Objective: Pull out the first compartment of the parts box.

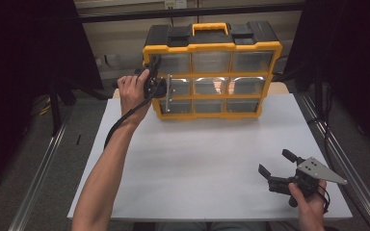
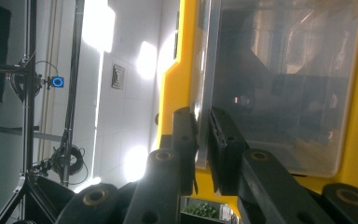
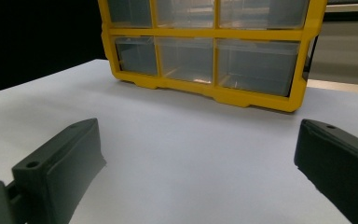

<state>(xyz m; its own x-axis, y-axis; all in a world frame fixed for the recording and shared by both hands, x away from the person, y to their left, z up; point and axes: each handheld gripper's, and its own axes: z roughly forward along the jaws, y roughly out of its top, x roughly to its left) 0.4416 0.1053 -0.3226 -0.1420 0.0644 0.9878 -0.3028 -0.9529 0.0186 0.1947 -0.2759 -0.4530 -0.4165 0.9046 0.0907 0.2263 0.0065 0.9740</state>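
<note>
A yellow organizer case [image 1: 212, 47] with clear drawers stands upright at the far edge of the white table [image 1: 197, 159]. One clear drawer [image 1: 168, 94] in its left column sticks out toward me. My left gripper [image 1: 154, 86] is at that drawer, held side-on by a hand. In the left gripper view the left gripper [image 2: 203, 122] is shut on the drawer's thin clear edge [image 2: 205, 70], beside the yellow frame [image 2: 179, 70]. My right gripper [image 1: 274, 161] rests open near the table's front right corner. In its own view the right gripper [image 3: 198, 140] points at the case [image 3: 205, 91] with nothing between its jaws.
A black handle and latches [image 1: 211, 32] top the case. Metal rails [image 1: 337, 159] run along both sides of the table. Dark curtains [image 1: 24, 57] hang left and right. The left gripper's cable [image 1: 125, 118] trails along the forearm.
</note>
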